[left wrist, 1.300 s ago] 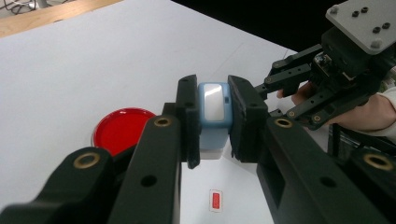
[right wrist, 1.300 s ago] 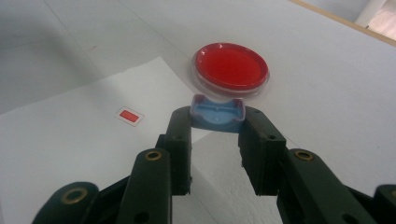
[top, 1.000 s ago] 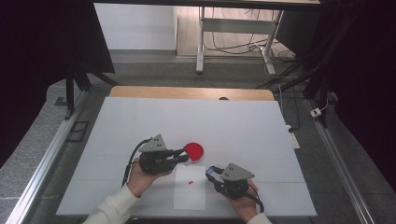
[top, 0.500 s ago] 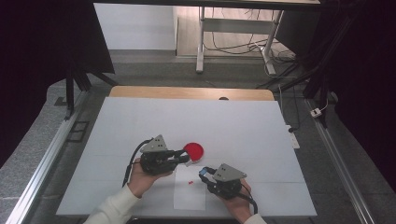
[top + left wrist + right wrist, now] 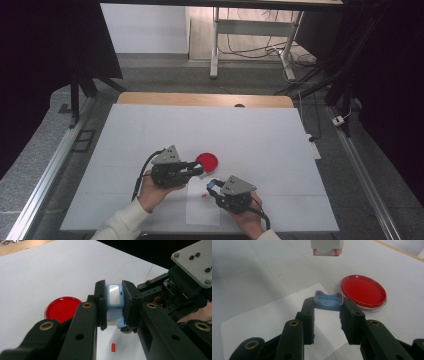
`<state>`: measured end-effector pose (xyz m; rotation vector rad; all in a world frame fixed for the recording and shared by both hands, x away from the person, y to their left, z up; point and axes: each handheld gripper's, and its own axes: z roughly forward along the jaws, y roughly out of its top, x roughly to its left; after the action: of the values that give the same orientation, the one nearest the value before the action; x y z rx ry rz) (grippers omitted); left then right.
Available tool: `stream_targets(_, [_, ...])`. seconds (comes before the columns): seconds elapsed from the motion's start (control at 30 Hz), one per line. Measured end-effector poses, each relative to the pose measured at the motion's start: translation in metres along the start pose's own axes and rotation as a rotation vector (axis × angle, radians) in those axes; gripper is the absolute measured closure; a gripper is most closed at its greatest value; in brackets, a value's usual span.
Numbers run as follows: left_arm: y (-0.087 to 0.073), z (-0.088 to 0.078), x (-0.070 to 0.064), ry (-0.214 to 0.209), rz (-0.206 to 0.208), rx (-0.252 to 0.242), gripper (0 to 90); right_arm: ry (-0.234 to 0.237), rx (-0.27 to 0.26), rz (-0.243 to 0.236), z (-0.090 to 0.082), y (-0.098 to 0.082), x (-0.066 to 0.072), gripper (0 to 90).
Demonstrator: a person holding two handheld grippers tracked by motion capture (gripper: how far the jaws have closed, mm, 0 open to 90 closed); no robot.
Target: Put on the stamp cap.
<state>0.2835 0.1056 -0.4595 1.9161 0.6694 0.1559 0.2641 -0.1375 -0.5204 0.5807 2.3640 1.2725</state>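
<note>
My left gripper (image 5: 200, 170) is shut on a small pale-blue and white stamp (image 5: 113, 296), holding it above the table; the stamp's (image 5: 327, 246) red-rimmed underside hangs at the top of the right gripper view. My right gripper (image 5: 214, 186) is shut on a blue cap (image 5: 328, 301) pinched at its fingertips. The cap (image 5: 122, 323) sits just below and in front of the stamp. A round red dish (image 5: 207, 160) lies on the table right beside the left gripper's tips. A small red printed mark (image 5: 203, 195) is on a white paper sheet (image 5: 202, 212).
The white table (image 5: 200, 130) has a wooden strip (image 5: 200, 99) along its far edge. Metal rails run down both sides, and a desk frame with cables stands beyond the table.
My right gripper has moved left with the blue cap, closer to the stamp in my left gripper. The left gripper has stayed where it was.
</note>
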Motion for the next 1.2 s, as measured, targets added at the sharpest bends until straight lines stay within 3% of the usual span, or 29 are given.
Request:
stream_targets(0.97, [-0.004,0.010,-0.007,-0.007,-0.005,0.021,74.8,-0.032,-0.019,0.008,0.009,0.005,0.008,64.8])
stream_targets(1.0, [-0.004,0.010,-0.007,-0.006,-0.005,0.021,74.8,-0.017,-0.017,0.008,0.009,0.005,0.008,64.8])
stream_targets(1.2, [-0.005,0.010,-0.007,0.002,-0.007,0.020,74.8,-0.037,-0.028,0.013,0.011,0.006,0.009,64.8])
